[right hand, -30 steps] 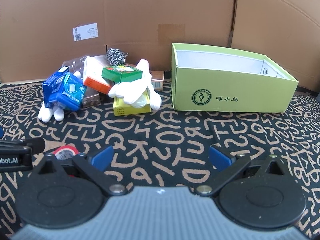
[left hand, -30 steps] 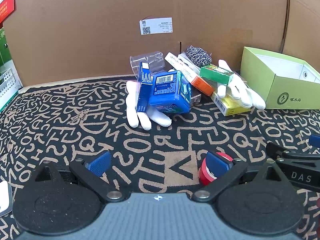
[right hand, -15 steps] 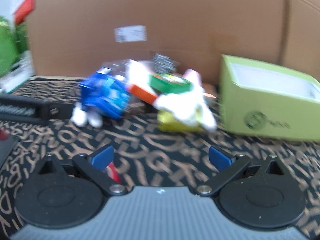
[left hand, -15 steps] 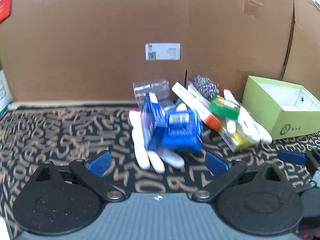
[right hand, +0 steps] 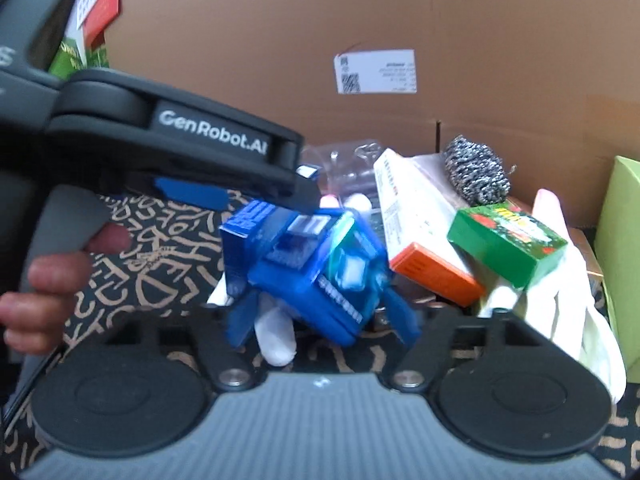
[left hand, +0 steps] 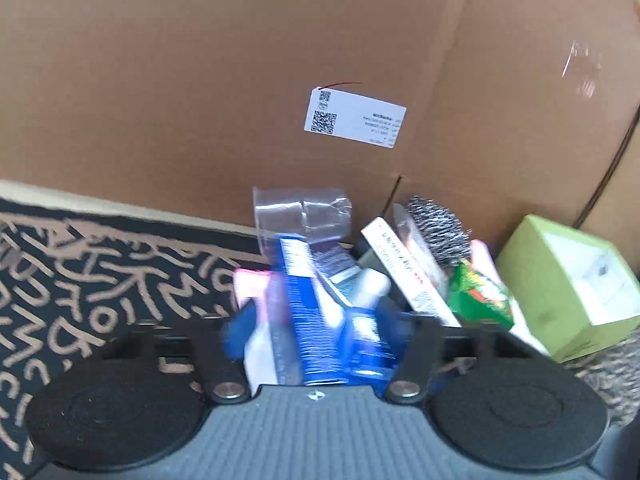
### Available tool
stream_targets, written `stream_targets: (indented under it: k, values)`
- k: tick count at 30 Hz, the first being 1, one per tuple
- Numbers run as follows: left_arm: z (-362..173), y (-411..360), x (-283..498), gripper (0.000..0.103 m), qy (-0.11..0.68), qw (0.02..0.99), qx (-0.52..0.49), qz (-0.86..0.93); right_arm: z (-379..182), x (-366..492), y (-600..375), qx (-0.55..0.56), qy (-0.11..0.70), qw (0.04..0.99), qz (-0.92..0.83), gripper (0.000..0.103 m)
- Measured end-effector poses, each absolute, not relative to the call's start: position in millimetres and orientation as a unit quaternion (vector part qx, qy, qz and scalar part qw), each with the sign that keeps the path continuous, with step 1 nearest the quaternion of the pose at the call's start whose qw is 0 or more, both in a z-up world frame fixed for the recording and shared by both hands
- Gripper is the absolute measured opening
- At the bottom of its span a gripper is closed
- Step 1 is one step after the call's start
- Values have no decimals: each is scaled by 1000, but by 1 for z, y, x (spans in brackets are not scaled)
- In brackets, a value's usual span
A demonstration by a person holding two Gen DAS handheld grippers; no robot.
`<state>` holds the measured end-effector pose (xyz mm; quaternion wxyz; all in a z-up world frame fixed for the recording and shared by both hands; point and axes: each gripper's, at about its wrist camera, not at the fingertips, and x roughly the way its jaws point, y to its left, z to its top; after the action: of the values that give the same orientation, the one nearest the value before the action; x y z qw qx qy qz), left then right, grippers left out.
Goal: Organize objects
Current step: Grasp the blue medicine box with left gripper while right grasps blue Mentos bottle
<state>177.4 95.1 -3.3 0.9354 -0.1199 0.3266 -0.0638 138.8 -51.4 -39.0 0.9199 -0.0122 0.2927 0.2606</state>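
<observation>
A pile lies on the letter-patterned mat [left hand: 80, 260] against the cardboard wall [left hand: 200, 80]. My left gripper [left hand: 318, 326] is closing with a slim blue box [left hand: 308, 320], a white glove [left hand: 256, 348] and the blue pack [left hand: 368, 344] between its blurred pads; I see no firm press. In the right wrist view the left gripper [right hand: 300, 194] reaches in from the upper left over the slim blue box [right hand: 240, 240]. My right gripper [right hand: 320, 316] is closing too, and its pads touch both sides of the blue pack [right hand: 320, 276], above a white glove finger [right hand: 276, 332].
Right of the blue boxes lie an orange-and-white carton [right hand: 420, 224], a small green box [right hand: 504, 244], a steel scourer [right hand: 476, 176] and another white glove [right hand: 576, 300]. A clear plastic cup [left hand: 300, 212] lies behind. An open lime-green box [left hand: 568, 284] stands at the right. A person's hand [right hand: 48, 280] holds the left gripper.
Both grippers moved in to the pile from the open mat and narrowed their jaws around the blue boxes. The right view swung left, so the lime box slid to its edge.
</observation>
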Motion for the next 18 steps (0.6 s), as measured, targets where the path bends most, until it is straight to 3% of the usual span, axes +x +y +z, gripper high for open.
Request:
stream_targets:
  k: [1, 2, 7, 9, 10, 11, 15, 17, 18]
  values:
    - [-3, 98, 177, 25, 333, 932, -128, -70, -39, 134, -58, -1, 294, 919, 263, 17]
    - [-4, 99, 176, 25, 340, 929, -130, -71, -38, 128, -65, 6, 290, 921, 259, 10]
    - [-7, 96, 161, 24, 338, 933, -103, -73, -33, 118, -80, -8, 285, 923, 258, 12]
    - [-9, 95, 157, 24, 335, 936, -85, -63, -30, 118, -73, -20, 281, 921, 269, 37]
    - [-11, 97, 156, 24, 337, 937, -72, -54, -30, 116, -68, -31, 271, 924, 268, 62]
    - [-15, 100, 155, 24, 341, 937, -61, -45, -29, 114, -62, -44, 255, 929, 266, 72]
    - [-29, 123, 159, 33, 363, 926, -100, -35, -33, 125, -38, -72, 248, 931, 258, 73]
    - [-29, 132, 163, 36, 362, 923, -122, -33, -38, 135, -27, -80, 248, 931, 255, 85]
    - [-28, 134, 165, 45, 359, 924, -124, -32, -42, 140, -22, -87, 247, 931, 255, 86]
